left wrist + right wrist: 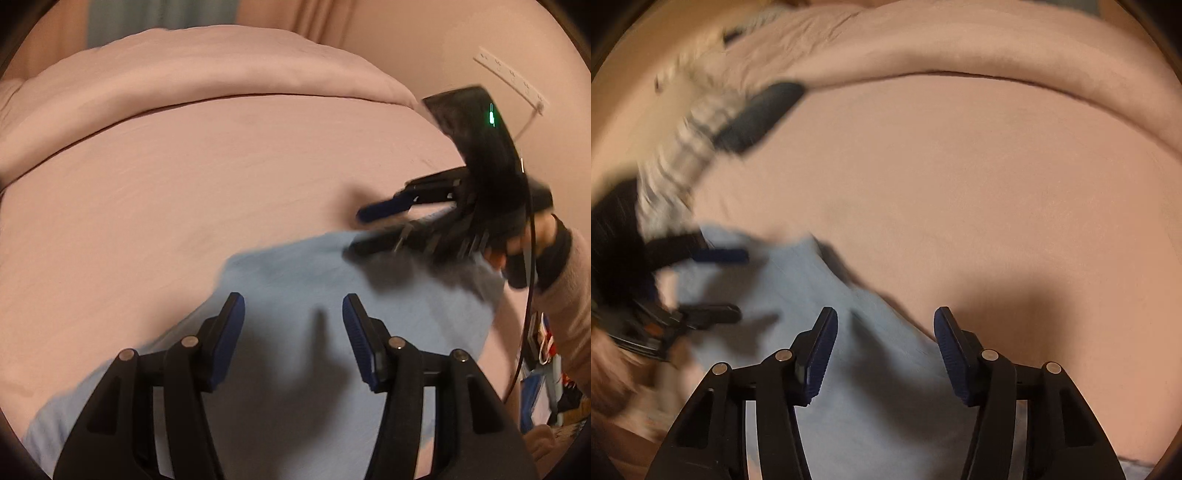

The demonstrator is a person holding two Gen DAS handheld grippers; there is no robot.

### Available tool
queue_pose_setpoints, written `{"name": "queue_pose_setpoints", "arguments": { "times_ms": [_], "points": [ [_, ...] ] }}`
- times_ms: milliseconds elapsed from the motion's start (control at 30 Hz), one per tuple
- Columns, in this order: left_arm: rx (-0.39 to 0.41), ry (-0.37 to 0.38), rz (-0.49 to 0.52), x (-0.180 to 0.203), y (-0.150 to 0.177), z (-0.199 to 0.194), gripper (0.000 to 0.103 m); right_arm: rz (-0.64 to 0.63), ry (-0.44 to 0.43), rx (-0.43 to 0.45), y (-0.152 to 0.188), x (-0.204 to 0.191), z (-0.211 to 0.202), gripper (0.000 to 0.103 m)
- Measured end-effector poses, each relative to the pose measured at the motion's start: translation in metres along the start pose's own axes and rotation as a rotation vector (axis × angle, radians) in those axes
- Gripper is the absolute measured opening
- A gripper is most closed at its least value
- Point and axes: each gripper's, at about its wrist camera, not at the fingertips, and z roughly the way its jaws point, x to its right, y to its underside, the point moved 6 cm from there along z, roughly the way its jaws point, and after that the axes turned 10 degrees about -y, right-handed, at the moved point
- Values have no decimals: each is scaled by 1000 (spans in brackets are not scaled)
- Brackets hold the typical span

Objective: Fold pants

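The light blue pants [295, 332] are spread flat on the pink bed [184, 192], below the folded pink blanket [207, 70] at its far side. The left tongs [293, 317] are held over the pants with their blue pads apart and nothing gripped between them. The right tongs [884, 328] are held above the pants' edge, also apart and empty. A striped sleeve [676, 162] is seen behind the left tongs, blurred. A power strip [511, 75] is fixed on the wall beyond the bed.
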Motion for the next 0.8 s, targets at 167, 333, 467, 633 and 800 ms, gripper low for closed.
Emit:
{"name": "queue_pose_setpoints", "arguments": {
  "times_ms": [167, 333, 467, 633, 800],
  "points": [
    [-72, -127, 19, -2, 1, 49, 57, 37, 132, -3, 15, 30, 6, 45],
    [-105, -99, -23, -11, -1, 40, 53, 89, 259, 62, 24, 60, -45, 45],
    [-108, -121, 1, -15, 5, 33, 54, 213, 231, 124, 53, 88, -103, 45],
    [-109, -176, -11, -27, 20, 30, 62, 507, 273, 270, 142, 137, -180, 45],
    [-34, -143, -95, -24, 8, 5, 62, 763, 180, 460, 227, 147, -217, 45]
  ]
}}
